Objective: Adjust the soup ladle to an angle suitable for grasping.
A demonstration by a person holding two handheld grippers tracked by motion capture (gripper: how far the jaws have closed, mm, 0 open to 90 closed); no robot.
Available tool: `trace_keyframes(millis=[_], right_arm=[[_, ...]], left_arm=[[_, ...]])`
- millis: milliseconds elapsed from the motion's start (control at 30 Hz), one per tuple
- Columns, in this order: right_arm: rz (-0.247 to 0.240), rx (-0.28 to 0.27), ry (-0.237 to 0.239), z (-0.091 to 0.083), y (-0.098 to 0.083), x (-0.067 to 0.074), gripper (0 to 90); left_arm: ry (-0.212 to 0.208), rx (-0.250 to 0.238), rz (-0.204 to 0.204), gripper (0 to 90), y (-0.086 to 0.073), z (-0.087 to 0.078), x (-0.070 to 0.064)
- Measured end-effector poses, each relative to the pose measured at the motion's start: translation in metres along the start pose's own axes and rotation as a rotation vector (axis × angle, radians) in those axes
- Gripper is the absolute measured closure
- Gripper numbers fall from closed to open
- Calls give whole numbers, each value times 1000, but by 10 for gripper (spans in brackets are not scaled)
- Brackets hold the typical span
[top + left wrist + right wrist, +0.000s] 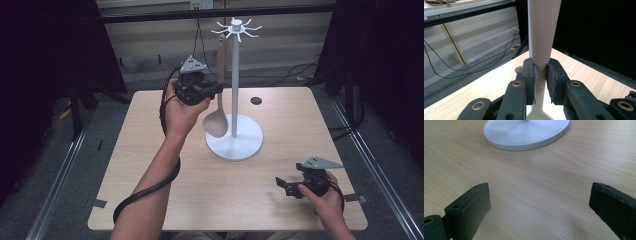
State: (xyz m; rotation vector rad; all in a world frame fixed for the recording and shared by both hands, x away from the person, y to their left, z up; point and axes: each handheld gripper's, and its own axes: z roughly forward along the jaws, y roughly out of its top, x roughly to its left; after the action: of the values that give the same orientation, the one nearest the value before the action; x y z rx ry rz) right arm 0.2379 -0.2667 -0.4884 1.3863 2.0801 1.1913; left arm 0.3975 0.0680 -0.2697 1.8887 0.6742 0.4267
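One light wooden table [150,165] stands on a grey floor, with dark curtains to both sides. Left gripper [212,90]: jaws closed onto the handle of one beige spoon [218,100], which hangs upright with its bowl below the jaws. Just right of this gripper stands one white hook stand [234,80]: one pole, one round base [524,135], and a ring of hooks at the top, above the jaws. Right gripper [282,186]: jaws spread wide, nothing between them, low over the table with the base ahead of it. No legible writing.
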Motion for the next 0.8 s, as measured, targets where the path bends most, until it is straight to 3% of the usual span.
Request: trace_keyframes(millis=[800], right_arm=[[-1, -5, 11, 0, 1, 1, 27]], left_arm=[[18, -40, -4, 777, -5, 12, -4]])
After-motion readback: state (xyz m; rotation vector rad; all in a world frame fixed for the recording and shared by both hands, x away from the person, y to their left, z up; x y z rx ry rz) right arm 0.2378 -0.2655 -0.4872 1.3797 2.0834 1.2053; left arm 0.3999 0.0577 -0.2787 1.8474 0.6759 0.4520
